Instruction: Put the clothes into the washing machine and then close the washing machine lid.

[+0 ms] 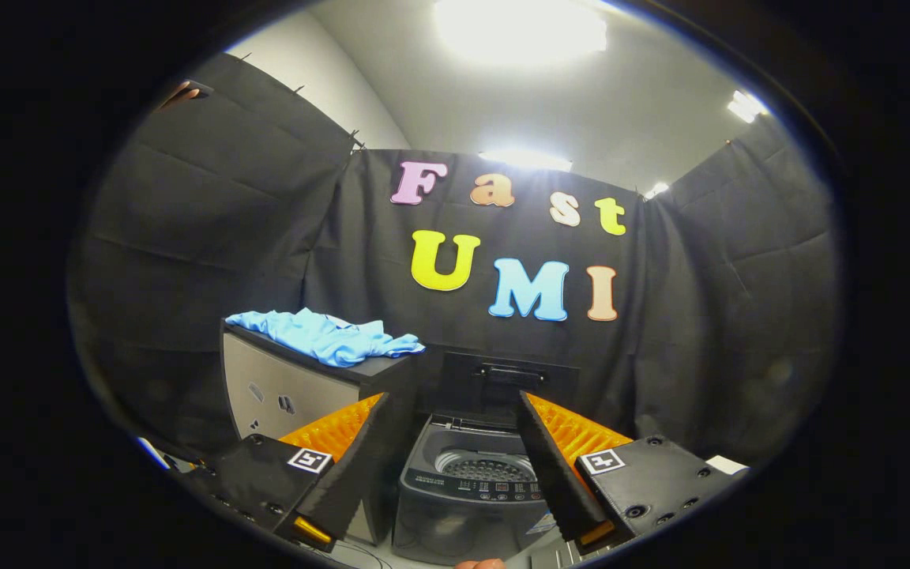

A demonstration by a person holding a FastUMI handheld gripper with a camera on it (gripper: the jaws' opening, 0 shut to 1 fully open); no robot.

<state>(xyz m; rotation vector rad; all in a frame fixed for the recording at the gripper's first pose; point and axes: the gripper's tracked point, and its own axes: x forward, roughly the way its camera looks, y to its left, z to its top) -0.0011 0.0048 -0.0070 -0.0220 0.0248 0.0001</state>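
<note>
A: Tool (455, 419) state? 
B: Fingers spread wide, nothing held. Washing machine (471, 482) seen between them, lid (509, 378) raised.

A: Clothes? 
B: Blue heap (327, 336) lying on the cabinet (297, 387) left of the machine, higher up; a leftward reach is judged needed.

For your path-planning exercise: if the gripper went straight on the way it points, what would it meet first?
Probably the washer, lid up, seen between the open gripper's fingers; depth is unclear.
</note>
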